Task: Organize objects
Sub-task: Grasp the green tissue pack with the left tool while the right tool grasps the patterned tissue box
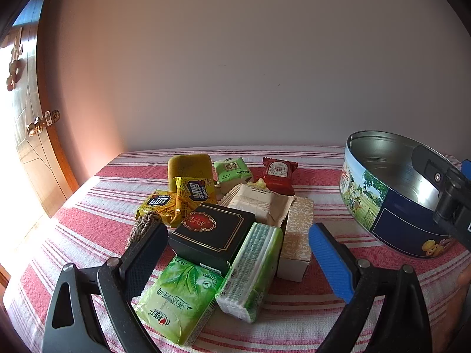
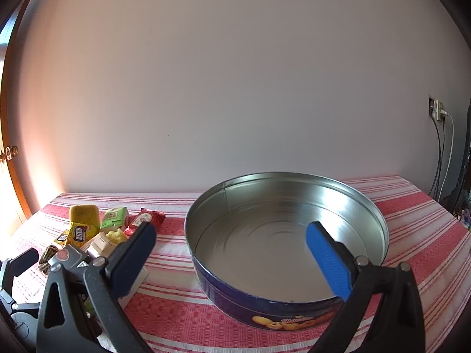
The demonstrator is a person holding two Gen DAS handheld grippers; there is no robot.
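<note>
Your left gripper wide open over snack pile, black box & green tissue packs btwn its fingers, nothing held, your right gripper released above empty tin, on striped cloth.

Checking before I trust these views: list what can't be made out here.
- Black box, left wrist view: near end hidden by green tissue packs.
- Knitted item, left wrist view: mostly behind the left gripper finger.
- Tin, right wrist view: front label partly covered by the right gripper; in the left view, cut off at the edge.
- Snack pile, right wrist view: small, wrappers unreadable.
</note>
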